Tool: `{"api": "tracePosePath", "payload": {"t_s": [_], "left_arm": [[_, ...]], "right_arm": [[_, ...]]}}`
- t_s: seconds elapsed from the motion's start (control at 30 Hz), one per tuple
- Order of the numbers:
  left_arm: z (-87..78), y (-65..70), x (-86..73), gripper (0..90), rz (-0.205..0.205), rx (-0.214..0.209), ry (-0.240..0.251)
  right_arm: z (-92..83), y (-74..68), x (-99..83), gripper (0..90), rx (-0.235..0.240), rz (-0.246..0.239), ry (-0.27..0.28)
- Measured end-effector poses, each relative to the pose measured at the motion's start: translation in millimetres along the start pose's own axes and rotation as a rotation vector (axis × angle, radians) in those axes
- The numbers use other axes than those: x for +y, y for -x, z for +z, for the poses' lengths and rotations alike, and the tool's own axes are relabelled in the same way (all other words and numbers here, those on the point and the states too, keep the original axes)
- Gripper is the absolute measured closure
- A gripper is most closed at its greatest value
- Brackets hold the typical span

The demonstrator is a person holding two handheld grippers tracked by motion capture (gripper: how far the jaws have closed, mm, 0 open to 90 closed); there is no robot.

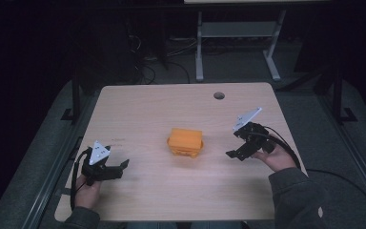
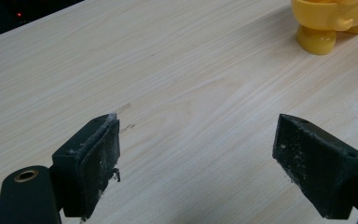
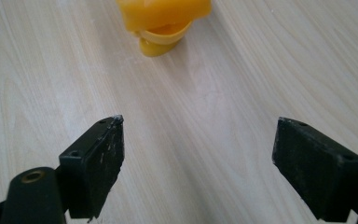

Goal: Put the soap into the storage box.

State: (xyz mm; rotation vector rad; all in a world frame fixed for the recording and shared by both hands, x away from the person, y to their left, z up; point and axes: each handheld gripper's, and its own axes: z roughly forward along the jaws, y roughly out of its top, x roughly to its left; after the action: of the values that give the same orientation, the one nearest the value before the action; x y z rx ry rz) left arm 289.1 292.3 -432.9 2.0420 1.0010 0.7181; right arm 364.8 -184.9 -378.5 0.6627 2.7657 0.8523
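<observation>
An orange-yellow plastic toy point(image 1: 186, 141) with stubby feet sits in the middle of the light wood table point(image 1: 147, 109). My left gripper point(image 1: 119, 168) is held at the table's near left, open, nothing between its jaws. In the left gripper view the toy point(image 2: 335, 21) is at the top right, well beyond the open left gripper point(image 2: 198, 156). My right gripper point(image 1: 233, 153) is held to the right of the toy, also open and empty. In the right gripper view the toy point(image 3: 163, 21) stands ahead, apart from the open right gripper point(image 3: 198, 154).
A round cable hole point(image 1: 218, 95) sits near the table's far edge. Beyond the table stands a white desk frame point(image 1: 236, 45) on a dark floor with cables. Black cables trail from both grippers off the near edge.
</observation>
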Motion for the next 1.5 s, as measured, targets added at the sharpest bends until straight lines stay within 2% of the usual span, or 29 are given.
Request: {"api": "tracePosePath", "payload": {"t_s": [0.4,1.0,1.3,1.5], "left_arm": [[0.6,0.9,-0.2,14.1,0.005,-0.001,0.002],[1.9,2.1,-0.9,14.1,0.009,-0.005,-0.010],[3.5,4.9,-1.7,14.1,0.014,-0.012,-0.014],[3.9,6.2,-2.0,14.1,0.020,-0.013,-0.024]], "right_arm": [[-2.4,-2.6,-21.2,16.0,-0.001,0.042,-0.001],[-3.2,-7.4,-62.9,16.0,-0.005,0.123,0.033],[-0.4,-16.6,-92.9,16.0,-0.023,0.161,0.059],[-1.2,-28.7,-113.1,15.3,-0.039,0.191,0.105]]}}
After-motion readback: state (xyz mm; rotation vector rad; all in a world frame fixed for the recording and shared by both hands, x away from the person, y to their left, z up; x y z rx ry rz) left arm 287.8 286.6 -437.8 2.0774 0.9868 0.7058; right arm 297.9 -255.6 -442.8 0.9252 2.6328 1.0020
